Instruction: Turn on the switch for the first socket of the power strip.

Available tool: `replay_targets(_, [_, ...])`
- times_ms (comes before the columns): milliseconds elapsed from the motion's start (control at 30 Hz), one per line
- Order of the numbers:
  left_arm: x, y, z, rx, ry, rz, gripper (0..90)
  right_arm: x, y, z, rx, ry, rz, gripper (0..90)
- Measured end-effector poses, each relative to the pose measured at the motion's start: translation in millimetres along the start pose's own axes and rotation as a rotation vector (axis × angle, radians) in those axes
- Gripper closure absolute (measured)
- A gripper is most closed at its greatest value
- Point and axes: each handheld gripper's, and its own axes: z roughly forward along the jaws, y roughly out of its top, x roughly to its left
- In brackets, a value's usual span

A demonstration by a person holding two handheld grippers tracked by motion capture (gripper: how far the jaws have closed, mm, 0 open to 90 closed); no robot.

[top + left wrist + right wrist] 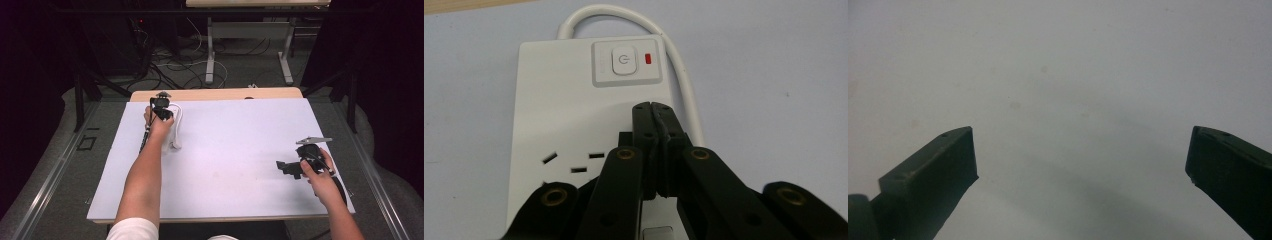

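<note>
A white power strip lies on the white table top at the back left, and in the high view the power strip sits just right of the person's left hand. It has a white power button with a red indicator beside it, and a white cable loops off its far end. My left gripper is shut with nothing between the jaws, its tips over the strip just short of the button; the left gripper points down. My right gripper rests at the right, and the right gripper stands open above bare table.
A wooden table edge shows behind the white sheet. Beyond it, cables lie on the floor around the legs of another table. Dark stands flank both sides.
</note>
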Motion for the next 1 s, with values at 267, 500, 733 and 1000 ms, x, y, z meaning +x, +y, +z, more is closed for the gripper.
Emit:
replay_targets(267, [-1.0,0.1,-0.5,0.007,0.002,0.002,90.0,1.0,-0.1,0.4,0.000,-0.002,0.002,0.0])
replay_targets(500, [-2.1,0.6,-0.6,0.010,0.000,-0.010,90.0,-0.5,-0.2,0.1,0.001,-0.001,-0.009,0.0])
replay_targets(733, [-5.0,0.5,-2.0,0.023,0.002,-0.005,90.0,1.0,-0.2,0.5,0.005,0.000,0.010,0.0])
replay_targets(1000, [-10.2,-0.9,-8.3,0.040,0.001,0.009,90.0,1.5,0.7,-1.5,-0.001,0.001,0.000,0.0])
